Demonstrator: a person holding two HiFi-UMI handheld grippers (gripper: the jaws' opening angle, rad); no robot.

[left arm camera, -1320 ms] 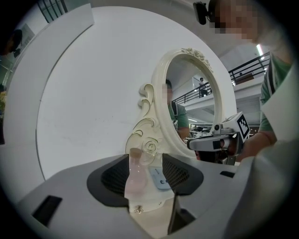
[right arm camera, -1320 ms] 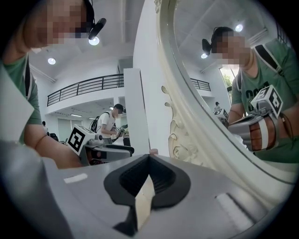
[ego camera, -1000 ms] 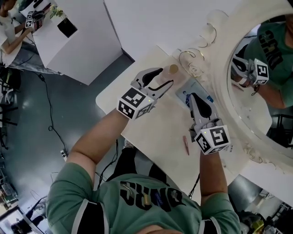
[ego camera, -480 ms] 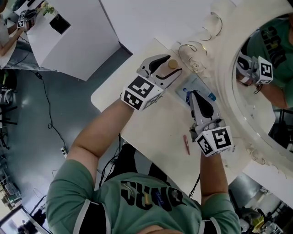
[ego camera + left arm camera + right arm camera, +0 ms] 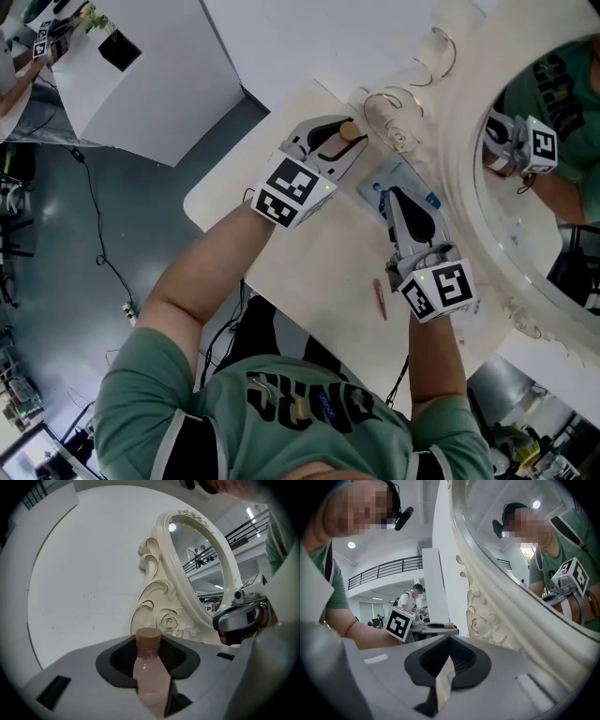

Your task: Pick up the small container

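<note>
The small container (image 5: pixel 350 131) is a pale pink bottle with a tan cap, standing upright on the cream table (image 5: pixel 309 272) near the mirror's scrolled foot. My left gripper (image 5: pixel 349 142) reaches around it. Its jaws have just been closing, and both pads press on the bottle's body. In the left gripper view the bottle (image 5: pixel 151 667) fills the gap of the left gripper (image 5: pixel 149 644), its cap just above the fingertips. My right gripper (image 5: pixel 392 194) rests low on the table to the right, jaws together, tips over a blue and white packet (image 5: pixel 380 181). The right gripper (image 5: pixel 448 638) holds nothing.
A large ornate cream mirror (image 5: pixel 464 178) stands right behind the bottle and along the right side; its scrolled foot (image 5: pixel 161 616) is close to the left jaws. A reddish pen-like stick (image 5: pixel 382 298) lies near the right wrist. A white block (image 5: pixel 150 84) stands beyond the table's left edge.
The left gripper moved up and right toward the mirror, took the bottle between its open jaws, then narrowed them onto it. The right gripper stayed where it was.
</note>
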